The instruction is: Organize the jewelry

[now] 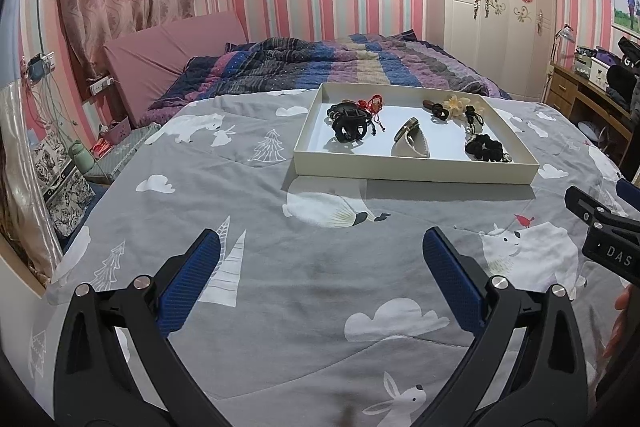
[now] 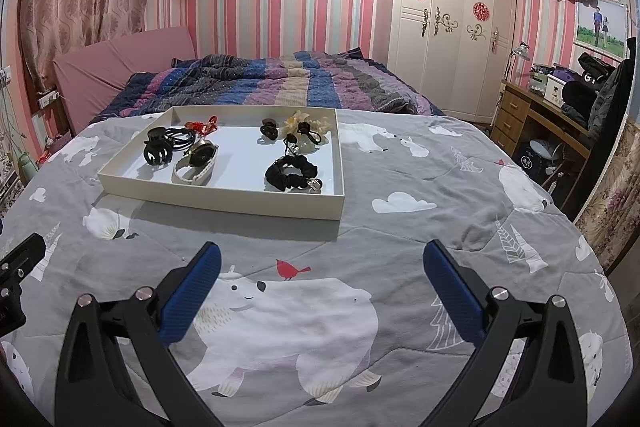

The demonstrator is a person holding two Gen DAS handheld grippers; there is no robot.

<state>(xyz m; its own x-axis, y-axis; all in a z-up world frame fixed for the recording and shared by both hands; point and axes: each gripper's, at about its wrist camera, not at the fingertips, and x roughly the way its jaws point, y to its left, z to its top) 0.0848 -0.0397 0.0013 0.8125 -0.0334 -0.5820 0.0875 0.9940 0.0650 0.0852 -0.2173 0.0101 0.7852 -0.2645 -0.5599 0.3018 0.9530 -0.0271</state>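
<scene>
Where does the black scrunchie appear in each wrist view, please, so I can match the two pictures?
Left wrist view: black scrunchie sits right of centre, in the white tray's near right corner.
Right wrist view: black scrunchie sits left of centre, in the tray's near right part.
Shared landmark: the black claw clip at the tray's left.

The cream tray lies on a grey quilt printed with white polar bears, clouds and a small red bird. Inside the tray are a black claw clip, a black scrunchie and a red cord trinket. Beyond the tray, a blue-and-purple striped blanket meets pink-and-white striped wallpaper.
</scene>
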